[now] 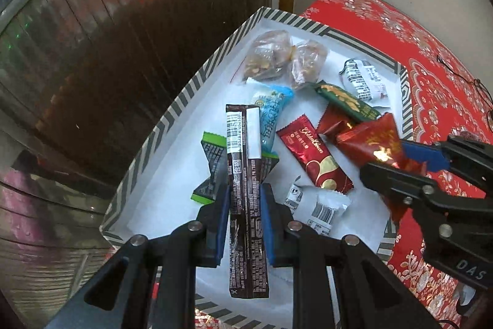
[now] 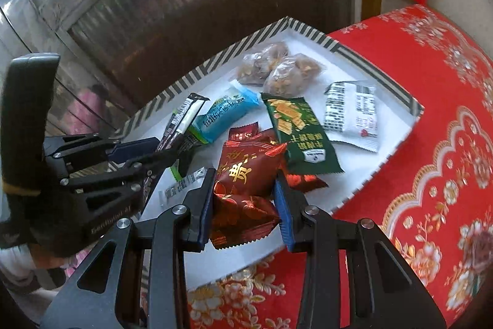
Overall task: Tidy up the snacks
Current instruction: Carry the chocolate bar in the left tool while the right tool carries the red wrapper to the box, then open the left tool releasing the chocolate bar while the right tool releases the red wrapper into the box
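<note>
A shallow box with a striped rim and white floor holds several wrapped snacks. My left gripper is shut on a long dark brown bar, which stands lengthwise between the blue pads above the box's near left part. In the right wrist view the left gripper and its bar sit at the left. My right gripper is shut on a puffy dark red packet with gold characters, over the box's near edge. From the left wrist view the right gripper enters from the right with that packet.
Lying in the box are two clear bags of brown sweets, a blue packet, a green packet, white packets and a red bar. A red floral cloth covers the table. A dark ribbed wall rises left.
</note>
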A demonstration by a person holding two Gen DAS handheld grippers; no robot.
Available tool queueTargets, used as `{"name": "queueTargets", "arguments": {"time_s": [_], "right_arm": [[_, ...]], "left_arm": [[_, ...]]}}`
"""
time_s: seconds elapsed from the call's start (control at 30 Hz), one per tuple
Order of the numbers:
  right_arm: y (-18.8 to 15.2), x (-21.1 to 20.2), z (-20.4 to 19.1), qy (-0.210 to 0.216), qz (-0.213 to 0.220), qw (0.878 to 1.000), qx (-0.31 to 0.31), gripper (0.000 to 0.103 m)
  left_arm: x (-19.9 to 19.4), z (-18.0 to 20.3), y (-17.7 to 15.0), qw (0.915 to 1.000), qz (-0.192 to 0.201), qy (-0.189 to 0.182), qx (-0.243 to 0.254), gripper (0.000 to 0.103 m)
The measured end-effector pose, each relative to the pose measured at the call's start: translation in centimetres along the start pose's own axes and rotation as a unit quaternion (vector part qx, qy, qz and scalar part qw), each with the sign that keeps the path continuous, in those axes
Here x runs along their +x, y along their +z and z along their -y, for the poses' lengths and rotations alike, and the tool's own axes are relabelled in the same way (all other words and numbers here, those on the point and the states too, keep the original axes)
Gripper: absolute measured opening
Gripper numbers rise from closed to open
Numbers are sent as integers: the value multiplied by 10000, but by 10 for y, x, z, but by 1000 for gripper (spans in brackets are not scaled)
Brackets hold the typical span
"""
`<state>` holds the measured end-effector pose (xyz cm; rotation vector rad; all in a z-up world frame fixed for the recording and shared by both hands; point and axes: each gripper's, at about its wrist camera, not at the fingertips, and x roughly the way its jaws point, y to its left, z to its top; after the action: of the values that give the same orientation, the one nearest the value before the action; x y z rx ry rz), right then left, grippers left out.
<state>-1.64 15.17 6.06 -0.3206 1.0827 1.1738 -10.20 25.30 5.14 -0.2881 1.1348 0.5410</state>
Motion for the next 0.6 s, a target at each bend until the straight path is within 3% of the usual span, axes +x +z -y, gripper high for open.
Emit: {"name": "queueTargets", "arguments": {"time_s": [0.27, 0.4, 0.43, 0.5, 0.53, 0.6], "right_arm": [[2, 24, 1, -7, -321, 9995, 53, 35], [3, 25, 1, 24, -294, 9995, 100, 35], [3, 25, 1, 25, -298, 9995, 129, 35], [4, 24, 4, 37, -254, 9995, 197, 36], [4, 23, 4, 28, -230, 9995, 197, 37], [4, 19, 4, 14, -135, 9997, 216, 42]], "left_arm": [[3, -5, -1, 9999, 30, -85, -111, 22], [6, -9, 0, 9996, -8, -218, -183, 28], [7, -10, 0, 9994, -40, -285, -193, 31], [10, -12, 1, 9992, -104, -335, -177, 66], [10, -13, 1, 9993, -104, -317, -187, 73], [7, -12, 2, 9996, -20, -235, -171, 73]]}}
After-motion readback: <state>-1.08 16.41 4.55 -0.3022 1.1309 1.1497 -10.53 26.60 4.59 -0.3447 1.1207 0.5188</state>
